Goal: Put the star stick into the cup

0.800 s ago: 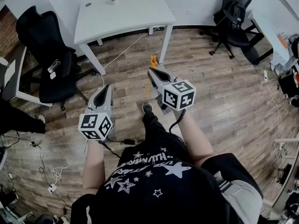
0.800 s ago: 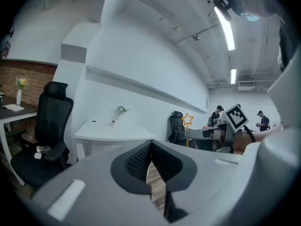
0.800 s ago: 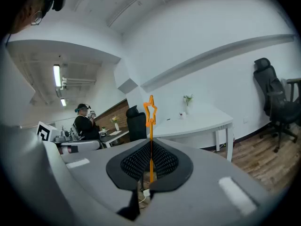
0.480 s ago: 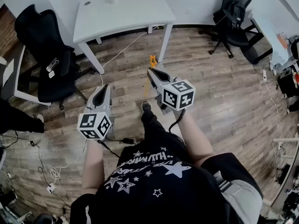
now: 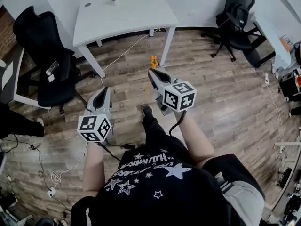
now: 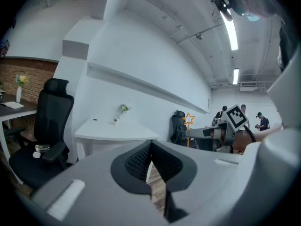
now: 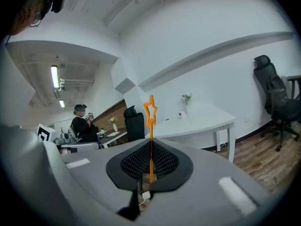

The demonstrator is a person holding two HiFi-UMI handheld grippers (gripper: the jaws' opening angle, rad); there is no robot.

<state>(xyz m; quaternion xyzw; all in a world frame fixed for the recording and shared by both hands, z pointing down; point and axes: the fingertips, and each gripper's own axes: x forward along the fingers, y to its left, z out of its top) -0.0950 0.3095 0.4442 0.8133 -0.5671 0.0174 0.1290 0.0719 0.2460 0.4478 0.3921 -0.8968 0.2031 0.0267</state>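
Your right claw [image 7: 150, 149] is pinched shut on the shaft of the star stick [image 7: 150, 114], star at twelve o'clock, and your left claw [image 6: 150, 147] is closed on nothing; the stick looks light, thin and bendy, so grip the shaft, not the star.

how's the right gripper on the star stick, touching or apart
Touching. The right gripper view shows the right gripper with its jaws shut on the star stick, the orange shaft pinched between the black pads.

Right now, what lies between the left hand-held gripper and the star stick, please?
In the head view, only wood floor and a white cable show between the left hand-held gripper and the star stick.
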